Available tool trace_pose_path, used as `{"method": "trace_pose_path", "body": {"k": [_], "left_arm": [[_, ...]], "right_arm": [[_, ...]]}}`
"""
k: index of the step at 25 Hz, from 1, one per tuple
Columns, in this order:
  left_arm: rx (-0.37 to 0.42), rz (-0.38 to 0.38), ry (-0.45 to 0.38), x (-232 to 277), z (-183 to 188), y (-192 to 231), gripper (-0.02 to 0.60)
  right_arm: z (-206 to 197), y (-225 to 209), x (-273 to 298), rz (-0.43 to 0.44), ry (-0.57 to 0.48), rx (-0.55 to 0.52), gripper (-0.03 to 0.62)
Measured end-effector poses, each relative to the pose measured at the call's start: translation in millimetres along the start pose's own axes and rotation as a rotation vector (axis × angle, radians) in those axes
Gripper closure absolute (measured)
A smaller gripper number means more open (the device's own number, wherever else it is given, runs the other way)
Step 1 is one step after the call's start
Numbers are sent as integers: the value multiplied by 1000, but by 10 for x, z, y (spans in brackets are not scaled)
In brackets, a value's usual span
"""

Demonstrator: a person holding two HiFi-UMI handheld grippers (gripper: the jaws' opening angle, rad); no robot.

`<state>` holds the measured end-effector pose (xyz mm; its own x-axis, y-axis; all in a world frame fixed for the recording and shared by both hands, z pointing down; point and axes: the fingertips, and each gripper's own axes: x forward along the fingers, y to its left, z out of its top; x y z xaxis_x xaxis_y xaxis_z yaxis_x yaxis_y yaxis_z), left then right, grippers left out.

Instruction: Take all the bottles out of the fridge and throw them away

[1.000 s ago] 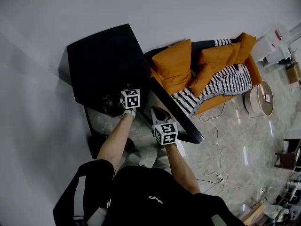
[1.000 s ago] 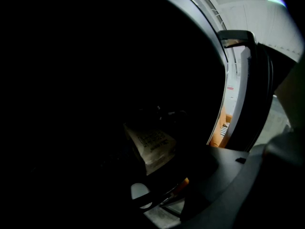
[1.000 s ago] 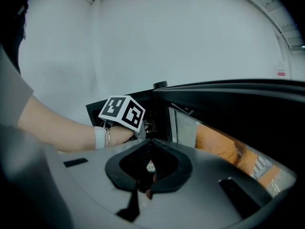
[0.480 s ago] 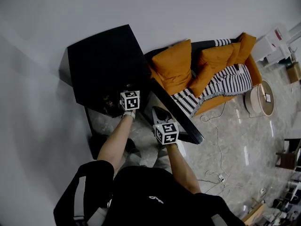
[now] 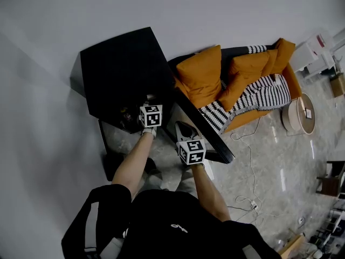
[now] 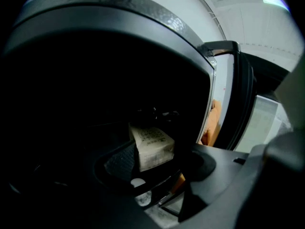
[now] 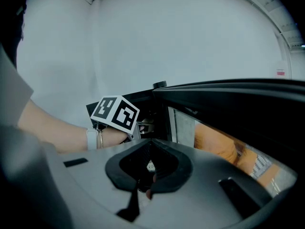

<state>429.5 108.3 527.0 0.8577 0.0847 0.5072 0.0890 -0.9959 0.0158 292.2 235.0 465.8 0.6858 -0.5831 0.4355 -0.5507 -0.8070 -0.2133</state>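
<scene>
- Left gripper [image 6: 157, 171] reaches into the fridge [image 5: 121, 74] at 11 o'clock, its wide jaws just closing around a pale container [image 6: 151, 147].
- Right gripper [image 7: 147, 191], at its 4 o'clock, has its jaws together, holds nothing and keeps clear.

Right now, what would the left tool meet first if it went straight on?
Likely the pale carton in the fridge, already between the jaws of the left tool, which have just been closing.

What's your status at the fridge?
Left gripper inside fridge, jaws just closing around a pale labelled container, not yet clamped. Right gripper shut, holding nothing, beside the open door. Fridge interior otherwise too dark.
</scene>
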Motion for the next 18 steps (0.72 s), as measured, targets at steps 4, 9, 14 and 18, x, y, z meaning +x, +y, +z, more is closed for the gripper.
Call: {"method": "trace_pose_path", "body": {"k": [4, 9, 14, 18], "left_arm": [[-2, -7, -6, -120, -4, -11, 321], [-10, -5, -21, -359, -19, 29, 324], [-38, 16, -34, -642, -52, 79, 324], [-63, 42, -36, -894, -136, 105, 325]], "right_arm": [[-4, 41, -17, 16, 4, -3, 592], [-8, 137, -42, 56, 12, -19, 592], [-5, 188, -80, 103, 22, -31, 592], [-6, 224, -87, 148, 32, -42, 592]]}}
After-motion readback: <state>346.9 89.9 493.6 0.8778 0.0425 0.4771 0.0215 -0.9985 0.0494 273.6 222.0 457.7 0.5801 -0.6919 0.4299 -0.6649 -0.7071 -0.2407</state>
